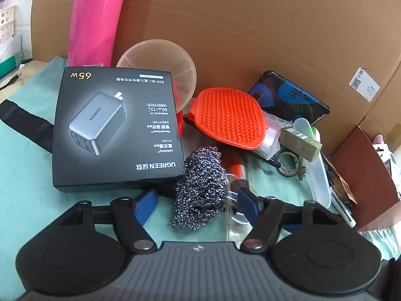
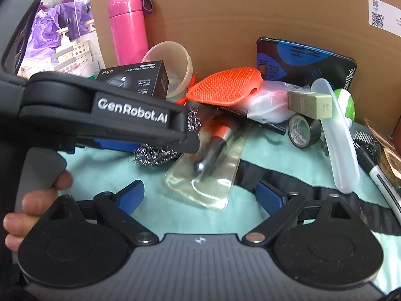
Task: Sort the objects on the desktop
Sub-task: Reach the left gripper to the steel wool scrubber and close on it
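A steel wool scourer [image 1: 200, 188] lies on the mint cloth between the open fingers of my left gripper [image 1: 196, 200], which are not closed on it. It also shows in the right wrist view [image 2: 155, 153], partly hidden under the left gripper [image 2: 190, 143]. Behind it sit a black UGREEN charger box [image 1: 115, 125], an orange bristle brush [image 1: 228, 115] and a bagged makeup brush [image 2: 208, 155]. My right gripper [image 2: 200, 195] is open and empty, just in front of the bagged brush.
A pink bottle [image 1: 97, 20] and clear plastic cup [image 1: 163, 60] stand at the back left. A blue-black case [image 1: 288, 95], tan small box [image 1: 300, 143], tape roll [image 2: 300, 130] and white plastic case [image 2: 340, 150] crowd the right. A cardboard wall [image 1: 250, 25] closes the back.
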